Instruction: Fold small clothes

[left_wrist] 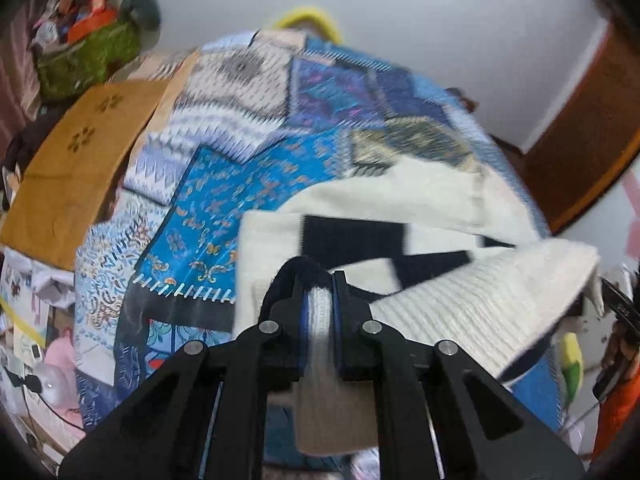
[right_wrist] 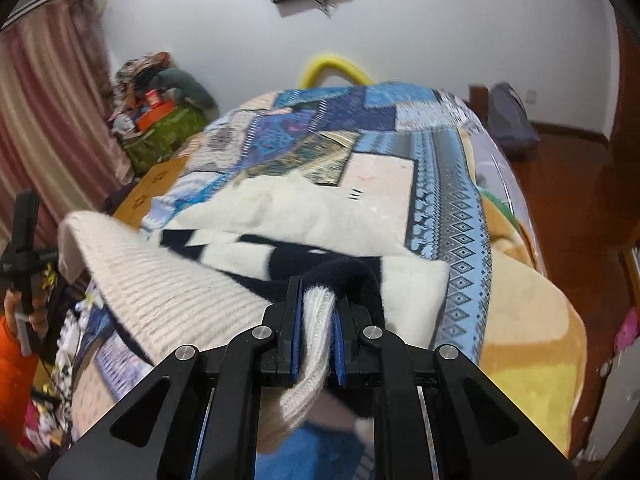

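A small white knit sweater [left_wrist: 400,200] with black blocks lies on a bed covered by a blue patchwork blanket [left_wrist: 240,152]. My left gripper [left_wrist: 320,284] is shut on the sweater's ribbed white hem and holds it above the bed. My right gripper [right_wrist: 318,292] is shut on the same hem [right_wrist: 316,320], next to a dark navy edge [right_wrist: 352,276]. The lifted hem stretches between both grippers, curling over the sweater's body [right_wrist: 304,208]. The right gripper's handle shows at the right edge of the left wrist view.
A brown cardboard box [left_wrist: 76,160] lies left of the bed. A green bag [left_wrist: 88,60] full of clutter stands by the pink curtain [right_wrist: 48,112]. A yellow tube [right_wrist: 336,68] rises behind the bed. A yellow-orange blanket [right_wrist: 532,312] hangs at the bed's right side, above the wooden floor [right_wrist: 572,184].
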